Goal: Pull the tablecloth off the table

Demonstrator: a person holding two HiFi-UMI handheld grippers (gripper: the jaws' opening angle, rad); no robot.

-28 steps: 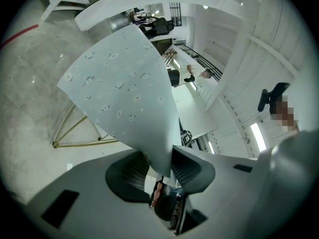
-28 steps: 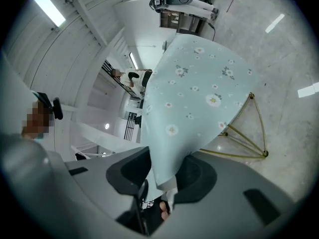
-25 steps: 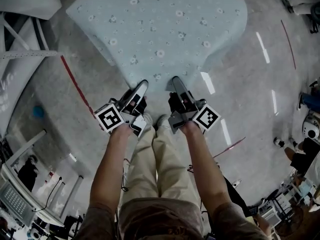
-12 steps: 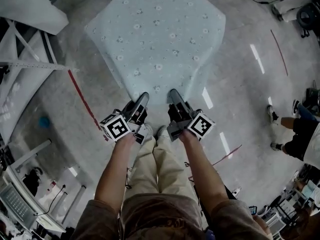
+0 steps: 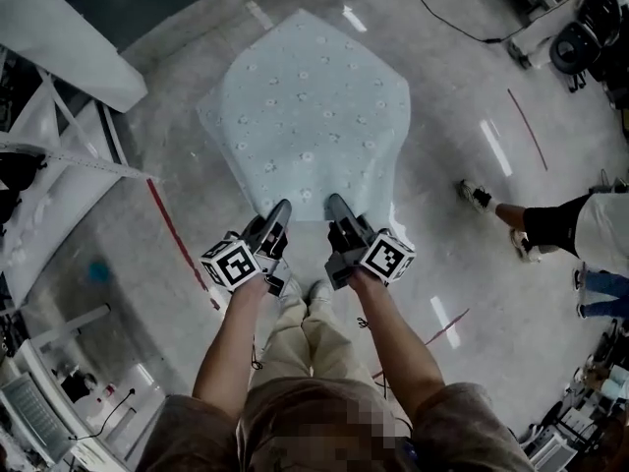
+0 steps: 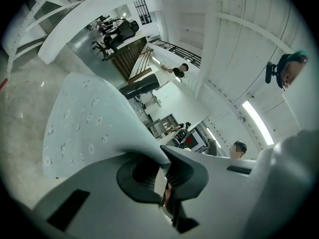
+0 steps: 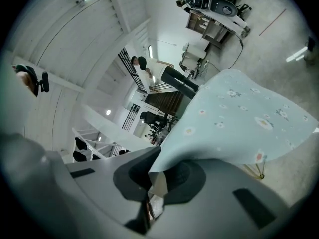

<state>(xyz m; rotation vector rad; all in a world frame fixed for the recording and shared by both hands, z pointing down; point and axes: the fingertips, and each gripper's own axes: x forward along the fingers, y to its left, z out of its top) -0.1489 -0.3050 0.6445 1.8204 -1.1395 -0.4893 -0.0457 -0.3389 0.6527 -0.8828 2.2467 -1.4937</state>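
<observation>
Though raised along its near edge, tablecloth [image 5: 310, 116] lies spread over the surface and hides it.

- Left gripper [image 5: 280, 210] and right gripper [image 5: 336, 205] sit side by side at that edge. Fingers of each are closed tight on a fold of cloth.
- Step, by my reading: grip made, pull not yet done.
- Next move calls for drawing both back evenly until the far edge slides clear.
- Bystander [image 5: 550, 226] stands well right and white frame [image 5: 69, 155] well left; neither blocks.
- Person's own legs [image 5: 310, 332] crowd the near edge, so a step back is likely needed.

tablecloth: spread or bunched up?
Spread: the tablecloth shows flat and unfolded in the head view; only its near edge is raised, pinched in the left claw and right claw.
</observation>
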